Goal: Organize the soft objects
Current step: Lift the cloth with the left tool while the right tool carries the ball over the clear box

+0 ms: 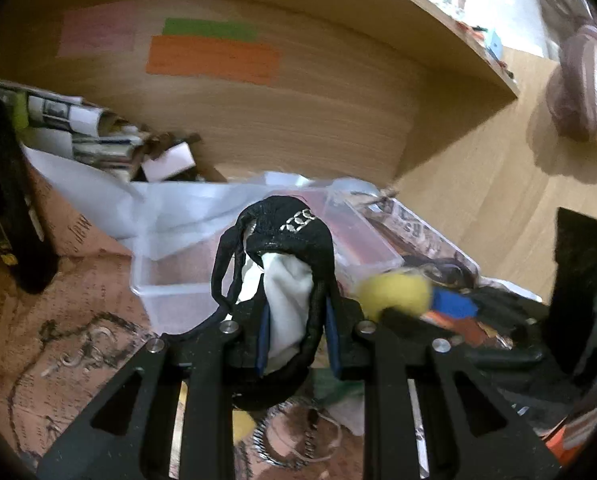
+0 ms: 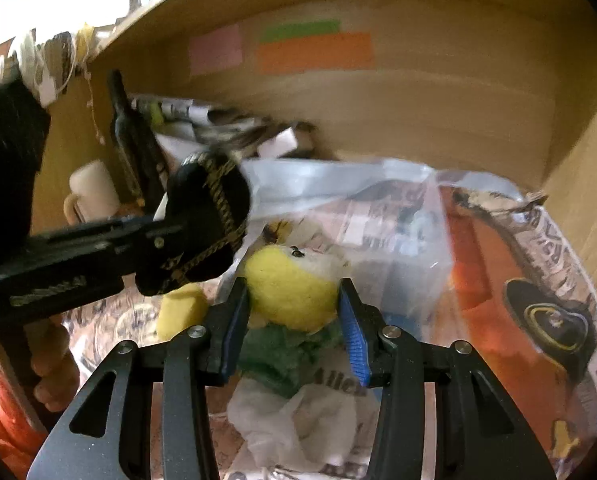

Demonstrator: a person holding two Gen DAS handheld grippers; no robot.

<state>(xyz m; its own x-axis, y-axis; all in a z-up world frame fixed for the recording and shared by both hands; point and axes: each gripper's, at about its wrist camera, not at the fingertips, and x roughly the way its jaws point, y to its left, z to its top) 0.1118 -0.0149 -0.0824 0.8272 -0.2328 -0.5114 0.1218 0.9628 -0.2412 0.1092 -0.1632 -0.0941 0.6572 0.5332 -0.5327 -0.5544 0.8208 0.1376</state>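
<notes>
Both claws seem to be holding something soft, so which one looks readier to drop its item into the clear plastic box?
Probably the left gripper. Its black-and-white cloth bundle sits right before the clear plastic box, while the right gripper, holding the yellow plush toy, looks a little further back.

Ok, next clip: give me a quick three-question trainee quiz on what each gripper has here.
1. True or false: the left gripper is shut on a black and white cloth item.
2. What does the right gripper grip? A) a red block B) a yellow plush ball C) a white mug
3. Fill in: beyond both grippers lies a clear plastic ____.

Key: 1 true; 2 B; 3 box. The coloured notes on the wooden back panel are too blurred to read.
</notes>
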